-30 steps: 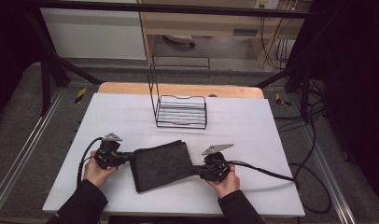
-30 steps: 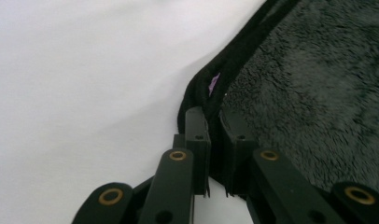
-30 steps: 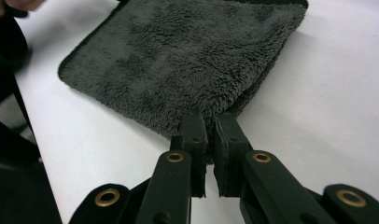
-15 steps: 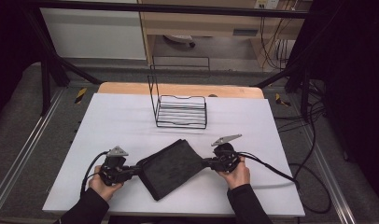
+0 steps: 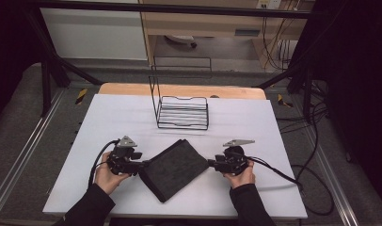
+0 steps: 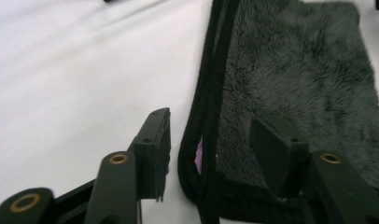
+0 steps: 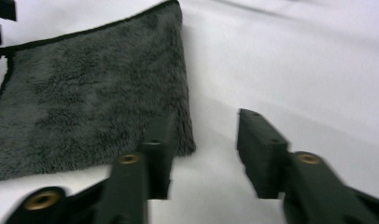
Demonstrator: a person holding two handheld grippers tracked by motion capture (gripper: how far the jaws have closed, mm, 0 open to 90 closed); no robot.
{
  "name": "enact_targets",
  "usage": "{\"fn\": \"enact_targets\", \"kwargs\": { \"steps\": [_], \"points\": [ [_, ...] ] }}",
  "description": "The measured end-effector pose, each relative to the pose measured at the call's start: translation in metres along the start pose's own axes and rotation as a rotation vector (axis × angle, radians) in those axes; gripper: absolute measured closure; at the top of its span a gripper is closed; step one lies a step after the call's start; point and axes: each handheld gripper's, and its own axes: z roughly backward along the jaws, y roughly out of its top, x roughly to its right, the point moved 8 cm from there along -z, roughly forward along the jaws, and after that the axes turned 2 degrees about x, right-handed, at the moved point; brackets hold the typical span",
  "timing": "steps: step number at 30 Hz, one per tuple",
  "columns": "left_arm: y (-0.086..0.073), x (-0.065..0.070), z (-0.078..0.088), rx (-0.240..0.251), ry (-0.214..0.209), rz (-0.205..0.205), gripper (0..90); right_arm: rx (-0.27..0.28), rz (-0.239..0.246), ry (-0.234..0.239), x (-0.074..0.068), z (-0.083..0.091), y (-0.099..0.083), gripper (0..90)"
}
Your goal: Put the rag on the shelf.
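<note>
Compared with a second ago, the folded dark grey plush towel [image 5: 174,168] has turned on the white table [image 5: 109,117]: earlier it lay nearly square to the table's front edge between the two hands, and now it sits as a slanted rectangle. Both hands have shifted with it, the left one nearer the person and the right one farther up the table. Both pairs of jaws, which pinched the towel's ends before, have just been opening.

The left gripper [image 5: 141,165] stands released at the towel's left corner. In the left gripper view its jaws are apart, one over the bare table and one over the pile, with the black-bound hem of the towel [image 6: 290,88] between them and no pad pressing on it. The right gripper [image 5: 211,163] is also released. In the right gripper view its jaws gape just off the towel's [image 7: 89,88] near corner, one jaw at the edge of the cloth and the other over bare table.

The towel lies flat on the near half of the table, between the two grippers and in front of the black wire rack [image 5: 182,113], well apart from it. Its long axis runs diagonally, from the near left up toward the far right.
</note>
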Motion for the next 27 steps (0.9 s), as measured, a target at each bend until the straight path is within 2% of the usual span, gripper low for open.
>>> {"fn": "enact_targets", "kwargs": {
  "steps": [2, 3, 4, 5, 8, 14, 17, 20, 22, 24, 25, 27],
  "points": [
    [-0.006, -0.003, -0.008, -0.053, 0.001, -0.011, 56.5, 0.014, -0.017, 0.009, -0.005, -0.006, -0.006, 54.8],
    [-0.010, -0.003, -0.010, -0.070, 0.003, -0.010, 56.5, 0.014, -0.017, 0.009, -0.005, -0.006, -0.006, 54.8],
    [-0.013, -0.004, -0.011, -0.079, -0.003, -0.013, 59.2, 0.031, -0.047, 0.024, -0.008, -0.011, -0.005, 56.5],
    [-0.014, -0.004, -0.012, -0.073, -0.016, -0.003, 59.2, 0.031, -0.047, 0.024, -0.008, -0.011, -0.005, 56.5],
    [-0.016, -0.005, -0.012, -0.083, -0.032, 0.007, 62.0, 0.030, -0.074, 0.004, -0.011, -0.021, -0.005, 66.1],
    [-0.020, -0.005, -0.012, -0.111, -0.078, 0.064, 67.9, 0.034, -0.101, 0.017, -0.015, -0.028, -0.008, 75.5],
    [-0.019, -0.002, -0.009, -0.112, -0.071, 0.061, 75.4, 0.035, -0.101, 0.030, -0.015, -0.027, -0.007, 81.7],
    [-0.021, 0.003, -0.006, -0.105, -0.072, 0.060, 78.2, 0.032, -0.105, 0.056, -0.014, -0.023, -0.001, 84.0],
    [-0.023, 0.009, -0.002, -0.095, -0.084, 0.063, 78.9, 0.053, -0.100, 0.090, -0.013, -0.014, 0.009, 84.8],
    [-0.026, 0.017, 0.002, -0.084, -0.109, 0.079, 79.0, 0.050, -0.084, 0.093, -0.013, -0.013, 0.012, 84.8],
    [-0.027, 0.023, 0.004, -0.078, -0.117, 0.079, 79.0, 0.041, -0.058, 0.084, -0.013, -0.012, 0.014, 84.8],
    [-0.029, 0.033, 0.008, -0.061, -0.106, 0.070, 78.9, 0.026, 0.011, 0.064, -0.014, -0.012, 0.020, 84.8]
  ]
}}
